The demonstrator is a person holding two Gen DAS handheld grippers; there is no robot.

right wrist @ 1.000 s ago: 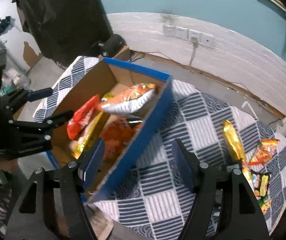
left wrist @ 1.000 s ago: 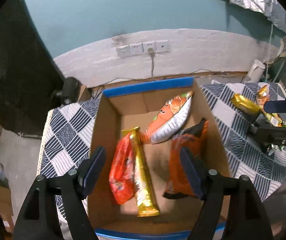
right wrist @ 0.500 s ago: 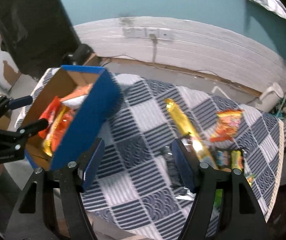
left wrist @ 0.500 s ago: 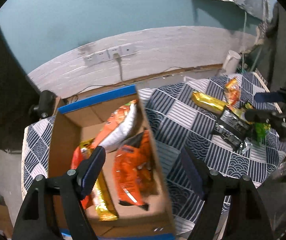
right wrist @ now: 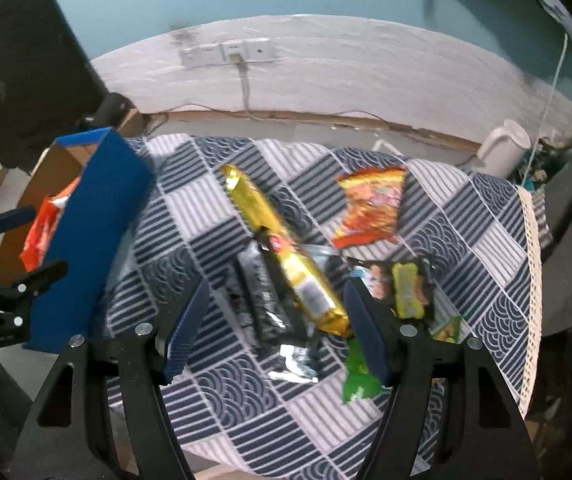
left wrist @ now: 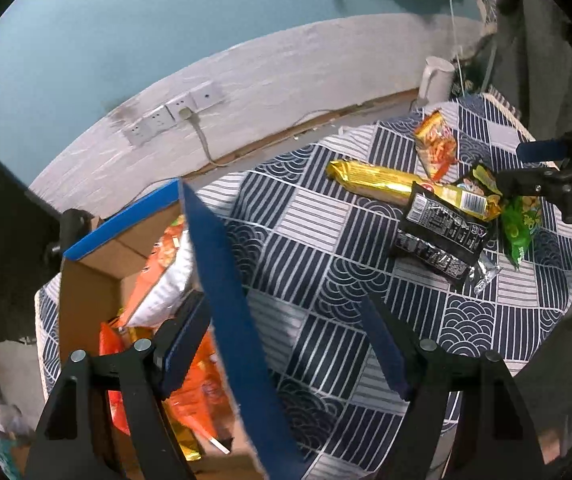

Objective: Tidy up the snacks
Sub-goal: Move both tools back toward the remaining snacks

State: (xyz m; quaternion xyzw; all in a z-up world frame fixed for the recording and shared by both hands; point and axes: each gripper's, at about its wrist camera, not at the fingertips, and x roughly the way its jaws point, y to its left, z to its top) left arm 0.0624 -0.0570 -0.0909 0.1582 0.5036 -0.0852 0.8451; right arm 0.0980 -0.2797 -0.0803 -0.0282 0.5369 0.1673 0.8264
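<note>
A cardboard box with blue outer walls [left wrist: 226, 304] [right wrist: 86, 216] stands at the table's left end and holds several orange, gold and white snack packs [left wrist: 166, 264]. My left gripper [left wrist: 286, 344] is open and empty, straddling the box's right wall from above. On the cloth lie a long gold pack [right wrist: 282, 256] [left wrist: 402, 188], black packs [right wrist: 262, 300] [left wrist: 442, 228], an orange pack [right wrist: 370, 208] [left wrist: 436, 144] and green packs [right wrist: 408, 290] [left wrist: 520, 226]. My right gripper [right wrist: 276, 328] is open and empty, hovering over the gold and black packs.
The table wears a navy and white patterned cloth [right wrist: 214, 208]. A white kettle [right wrist: 504, 152] stands at the far right corner. A wall with sockets [right wrist: 226, 54] and a hanging cable is behind. A black curtain [right wrist: 26, 60] hangs at the left.
Both grippers have swung right, away from the box and toward the loose snacks. The right gripper now sits over the gold and black packs. Both stay open.
</note>
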